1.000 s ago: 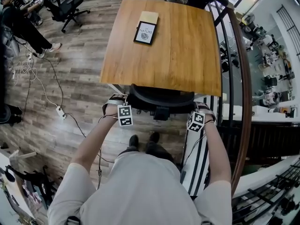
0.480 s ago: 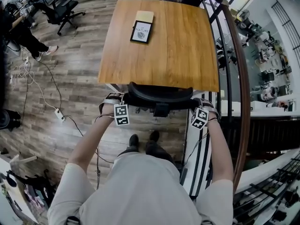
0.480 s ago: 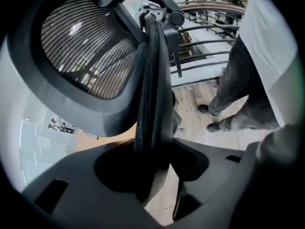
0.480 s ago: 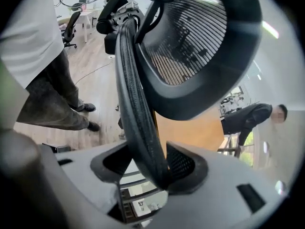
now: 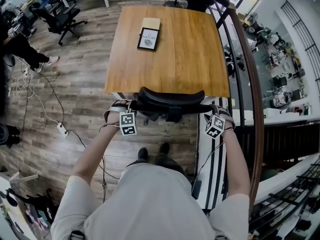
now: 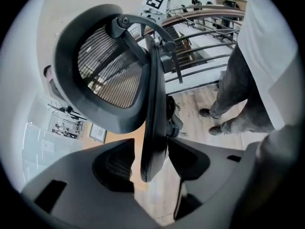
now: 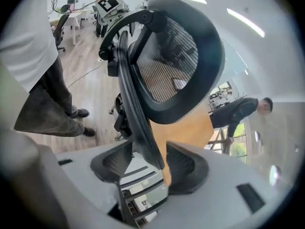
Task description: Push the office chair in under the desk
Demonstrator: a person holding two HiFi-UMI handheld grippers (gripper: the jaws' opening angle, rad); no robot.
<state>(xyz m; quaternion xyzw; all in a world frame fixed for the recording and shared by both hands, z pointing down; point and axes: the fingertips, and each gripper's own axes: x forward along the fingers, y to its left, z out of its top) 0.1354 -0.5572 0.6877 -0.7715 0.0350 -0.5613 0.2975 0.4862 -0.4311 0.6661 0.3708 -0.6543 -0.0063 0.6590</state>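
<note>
Office chair (image 5: 170, 98) pushed up to the near edge of the wooden worktop (image 5: 192, 59), curved black back just outside that edge, seat hidden below. Left gripper (image 6: 151, 148) at the left end of the chair back, fingers (image 6: 112, 165) opening, rim of the back between them with a gap on both sides, not pinched. Right gripper (image 7: 148, 149) at the right end of the back, fingers (image 7: 185, 168) spread wide and released, rim between them and closer to one finger than the other. On the far part of the worktop, a framed print (image 5: 148, 39) with a tan notebook (image 5: 151, 23) touching its far side. Dark shoes (image 5: 152, 152) on the wood floor (image 5: 75, 94) just near of the chair. Curved railing (image 5: 256, 99) along the right. Cable and power strip (image 5: 62, 129) on the floor at left.
</note>
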